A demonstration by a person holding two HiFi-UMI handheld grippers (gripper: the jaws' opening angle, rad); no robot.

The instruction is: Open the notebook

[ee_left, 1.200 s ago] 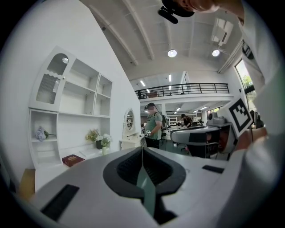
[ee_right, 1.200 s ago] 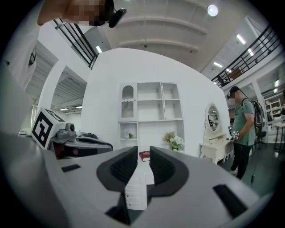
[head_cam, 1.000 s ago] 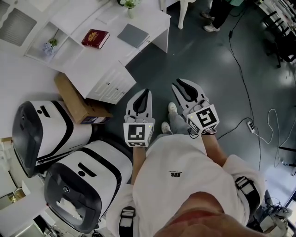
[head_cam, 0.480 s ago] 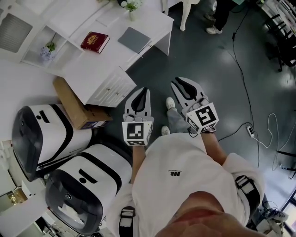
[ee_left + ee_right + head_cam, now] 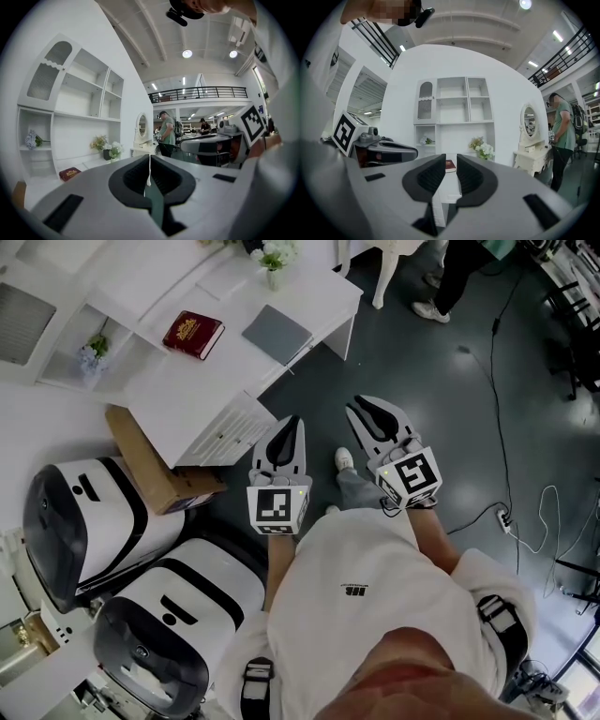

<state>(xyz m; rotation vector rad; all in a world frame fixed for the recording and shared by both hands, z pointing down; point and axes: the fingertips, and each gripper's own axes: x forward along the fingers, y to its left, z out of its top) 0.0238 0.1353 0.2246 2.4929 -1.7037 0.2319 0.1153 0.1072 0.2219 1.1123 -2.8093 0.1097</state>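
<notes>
A red book with gold print (image 5: 193, 334) and a flat grey notebook (image 5: 277, 334) lie shut on the white desk (image 5: 178, 390), far ahead of both grippers. My left gripper (image 5: 292, 421) is held over the dark floor with its jaws shut and nothing in them; its own view shows the jaws (image 5: 149, 161) meeting, with the red book (image 5: 70, 174) far off at the left. My right gripper (image 5: 367, 409) hangs beside it, jaws a little apart and closing on nothing. Its view frames the red book (image 5: 449, 166) in the gap of the right gripper (image 5: 450, 158).
Two white and black machines (image 5: 89, 512) (image 5: 173, 615) and a cardboard box (image 5: 150, 460) stand left of me by the desk. A vase of flowers (image 5: 274, 261) is on the desk's far edge. Cables (image 5: 525, 517) trail over the floor at right. A person (image 5: 455, 277) stands beyond the desk.
In the head view the desk with both books has slid nearer and to the right, as I walk towards it. Both grippers keep their places in front of me.
</notes>
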